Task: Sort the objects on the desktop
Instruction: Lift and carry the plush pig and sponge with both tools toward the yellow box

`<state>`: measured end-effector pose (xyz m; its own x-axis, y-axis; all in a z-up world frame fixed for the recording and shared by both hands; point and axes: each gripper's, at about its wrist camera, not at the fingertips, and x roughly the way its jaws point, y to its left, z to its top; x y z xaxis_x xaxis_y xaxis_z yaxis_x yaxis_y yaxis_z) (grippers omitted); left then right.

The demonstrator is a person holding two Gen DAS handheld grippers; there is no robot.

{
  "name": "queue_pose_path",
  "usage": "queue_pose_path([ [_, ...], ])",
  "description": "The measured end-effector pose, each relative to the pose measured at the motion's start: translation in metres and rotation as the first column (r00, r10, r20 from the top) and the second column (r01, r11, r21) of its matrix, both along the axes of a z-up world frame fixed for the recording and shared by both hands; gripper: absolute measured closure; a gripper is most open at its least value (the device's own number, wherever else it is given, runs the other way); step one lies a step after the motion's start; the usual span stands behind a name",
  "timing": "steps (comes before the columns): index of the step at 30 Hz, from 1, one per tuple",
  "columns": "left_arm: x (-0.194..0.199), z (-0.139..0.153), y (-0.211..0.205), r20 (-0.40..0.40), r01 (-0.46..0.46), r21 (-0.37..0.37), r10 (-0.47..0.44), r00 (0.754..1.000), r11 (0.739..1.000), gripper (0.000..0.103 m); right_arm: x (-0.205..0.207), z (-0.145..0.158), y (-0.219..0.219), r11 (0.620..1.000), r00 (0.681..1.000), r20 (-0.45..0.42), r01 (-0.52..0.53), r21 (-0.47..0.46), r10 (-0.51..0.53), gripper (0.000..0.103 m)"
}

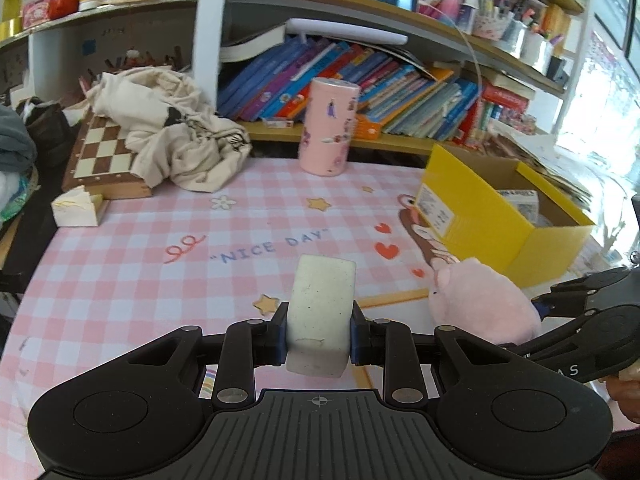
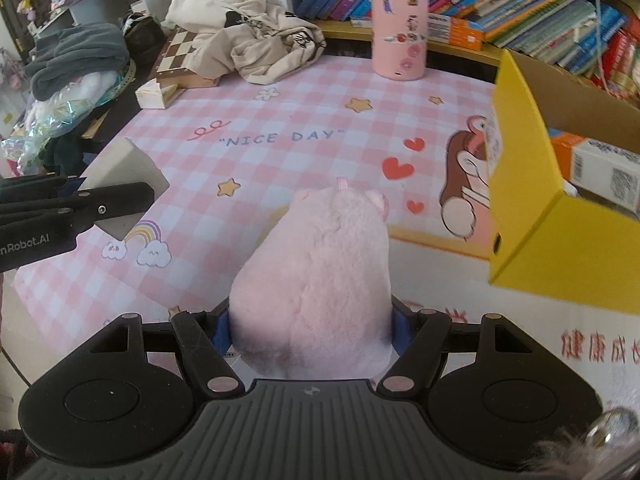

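Note:
My left gripper (image 1: 319,334) is shut on a white rounded block (image 1: 321,308) and holds it above the pink checked mat (image 1: 160,280). The block also shows in the right wrist view (image 2: 124,176), at the left. My right gripper (image 2: 312,330) is shut on a pink plush toy (image 2: 316,280), which also shows in the left wrist view (image 1: 480,300), to the right of the block. An open yellow box (image 1: 492,220) stands at the right of the mat and holds small cartons; in the right wrist view the yellow box (image 2: 540,220) is close on the right.
A pink cylinder tin (image 1: 330,126) stands at the back of the mat. A chessboard (image 1: 106,156) under a crumpled beige cloth (image 1: 172,132) lies at the back left, with a small wedge box (image 1: 78,208) beside it. Bookshelves (image 1: 400,92) line the back.

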<state>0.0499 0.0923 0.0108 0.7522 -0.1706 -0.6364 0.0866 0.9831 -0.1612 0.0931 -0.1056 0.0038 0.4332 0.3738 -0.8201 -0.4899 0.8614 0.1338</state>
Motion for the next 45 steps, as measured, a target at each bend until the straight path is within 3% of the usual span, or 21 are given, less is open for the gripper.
queue_pose_path([
  [18, 0.003, -0.006, -0.06, -0.028, 0.177, -0.013, -0.177, 0.984, 0.984, 0.077, -0.027, -0.003, -0.072, 0.984, 0.984, -0.024, 0.179, -0.006, -0.179, 0.034],
  [45, 0.027, -0.003, -0.195, -0.067, 0.324, 0.023, -0.322, 0.944, 0.946, 0.077, -0.032, -0.003, -0.202, 0.963, 0.962, -0.045, 0.271, 0.002, -0.271, 0.034],
])
